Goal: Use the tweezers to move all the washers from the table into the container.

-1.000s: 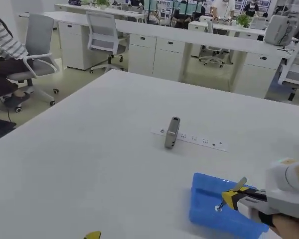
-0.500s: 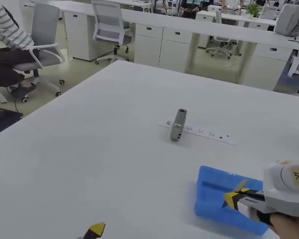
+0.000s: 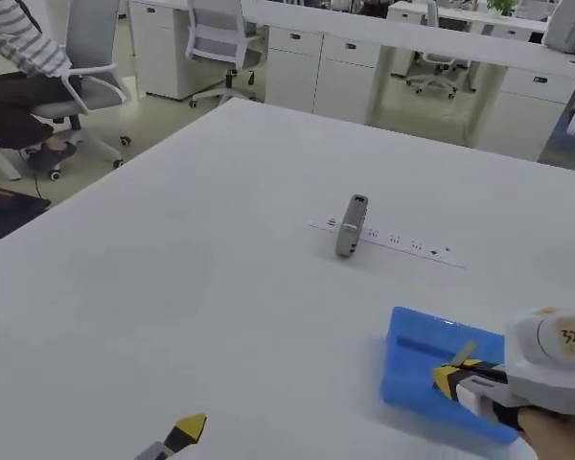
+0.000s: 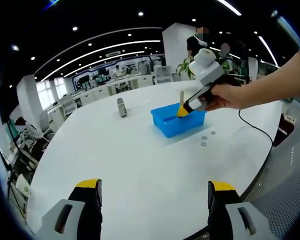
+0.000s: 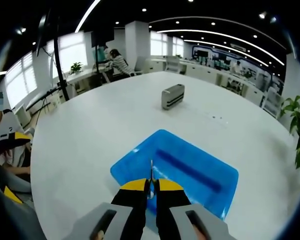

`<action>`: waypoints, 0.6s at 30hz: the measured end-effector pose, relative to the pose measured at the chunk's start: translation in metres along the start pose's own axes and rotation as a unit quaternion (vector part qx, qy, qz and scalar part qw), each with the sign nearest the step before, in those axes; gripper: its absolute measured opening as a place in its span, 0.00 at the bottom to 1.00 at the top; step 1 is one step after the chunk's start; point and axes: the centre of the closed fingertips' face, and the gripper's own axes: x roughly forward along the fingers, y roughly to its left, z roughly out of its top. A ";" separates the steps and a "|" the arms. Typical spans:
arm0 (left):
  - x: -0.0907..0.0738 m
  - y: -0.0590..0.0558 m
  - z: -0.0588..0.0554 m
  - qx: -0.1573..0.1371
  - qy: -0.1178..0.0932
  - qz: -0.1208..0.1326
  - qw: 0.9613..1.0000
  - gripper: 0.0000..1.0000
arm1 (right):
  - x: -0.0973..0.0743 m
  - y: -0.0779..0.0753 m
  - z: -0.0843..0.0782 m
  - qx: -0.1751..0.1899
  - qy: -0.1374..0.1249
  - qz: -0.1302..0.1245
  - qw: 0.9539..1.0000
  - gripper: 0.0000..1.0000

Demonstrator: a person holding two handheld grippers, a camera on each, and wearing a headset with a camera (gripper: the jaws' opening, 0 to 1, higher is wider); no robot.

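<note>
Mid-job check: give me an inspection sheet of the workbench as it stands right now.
Surface: white table, flat, matt.
Job's things: blue plastic container; thin metal tweezers poised over it; small washers on the table beside it.
Clutter: grey metal box standing by a flush socket strip.
Grippers: left gripper open, empty; right gripper shut on the tweezers.
Cables: black cable trails from the right gripper off the table edge.
Surroundings: office chairs, white desks, a seated person.
</note>
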 end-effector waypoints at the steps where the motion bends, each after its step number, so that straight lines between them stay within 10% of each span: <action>1: 0.000 0.000 0.000 0.000 0.000 0.000 1.000 0.89 | 0.001 0.000 -0.001 -0.002 0.001 0.000 1.000 0.02; 18: -0.001 -0.001 0.001 0.003 -0.004 -0.001 1.000 0.89 | 0.000 0.001 -0.004 0.002 0.006 -0.009 1.000 0.03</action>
